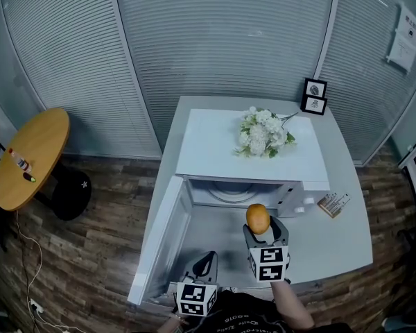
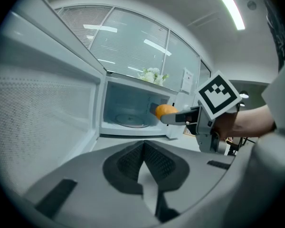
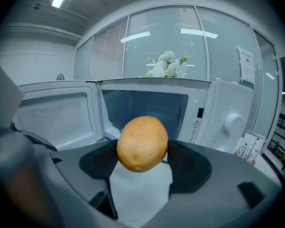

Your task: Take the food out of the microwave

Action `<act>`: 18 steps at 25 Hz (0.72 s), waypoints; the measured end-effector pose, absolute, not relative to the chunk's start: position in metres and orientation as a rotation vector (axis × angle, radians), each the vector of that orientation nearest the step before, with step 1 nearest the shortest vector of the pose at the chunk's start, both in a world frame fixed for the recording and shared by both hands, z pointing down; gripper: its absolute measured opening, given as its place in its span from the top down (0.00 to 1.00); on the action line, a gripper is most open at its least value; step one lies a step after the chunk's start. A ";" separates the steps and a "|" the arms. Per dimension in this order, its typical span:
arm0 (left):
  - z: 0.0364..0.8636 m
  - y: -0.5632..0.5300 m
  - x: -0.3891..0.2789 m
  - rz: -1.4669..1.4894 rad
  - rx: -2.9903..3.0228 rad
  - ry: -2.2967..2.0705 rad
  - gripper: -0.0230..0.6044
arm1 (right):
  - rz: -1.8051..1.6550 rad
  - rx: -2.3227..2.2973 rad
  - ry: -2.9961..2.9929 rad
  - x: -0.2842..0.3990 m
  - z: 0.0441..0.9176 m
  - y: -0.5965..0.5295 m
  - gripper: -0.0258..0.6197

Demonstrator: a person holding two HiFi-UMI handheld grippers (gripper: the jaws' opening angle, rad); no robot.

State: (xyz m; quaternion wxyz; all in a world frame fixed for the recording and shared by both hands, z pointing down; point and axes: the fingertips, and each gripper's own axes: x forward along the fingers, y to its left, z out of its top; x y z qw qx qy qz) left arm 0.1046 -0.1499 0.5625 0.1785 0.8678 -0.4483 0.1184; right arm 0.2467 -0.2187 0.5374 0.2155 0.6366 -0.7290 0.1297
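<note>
An orange-yellow, egg-shaped piece of food [image 1: 258,218] [image 3: 142,144] [image 2: 166,110] is clamped between the jaws of my right gripper [image 1: 261,229] [image 3: 142,148], which is shut on it just in front of the microwave's [image 1: 263,186] open cavity. The microwave [image 3: 213,113] is white; its door [image 1: 159,241] [image 3: 52,115] swings wide to the left, and the glass turntable [image 2: 128,120] inside looks bare. My left gripper [image 1: 204,264] [image 2: 142,167] hangs lower and to the left, near the door, its jaws closed together on nothing.
White flowers [image 1: 263,134] lie on the microwave's top. Two small black picture frames [image 1: 314,96] stand on the grey table [image 1: 353,207] behind it, and a small wooden rack [image 1: 333,204] sits to its right. A round wooden table [image 1: 28,155] stands far left.
</note>
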 end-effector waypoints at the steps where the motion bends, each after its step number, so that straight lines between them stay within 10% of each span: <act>1: 0.563 -0.150 0.105 0.335 2.454 -1.267 0.95 | 0.362 1.768 -2.018 0.247 0.539 -0.216 0.46; 18: 0.560 -0.156 0.117 0.344 2.498 -1.236 0.95 | 0.363 1.833 -1.979 0.257 0.543 -0.170 0.46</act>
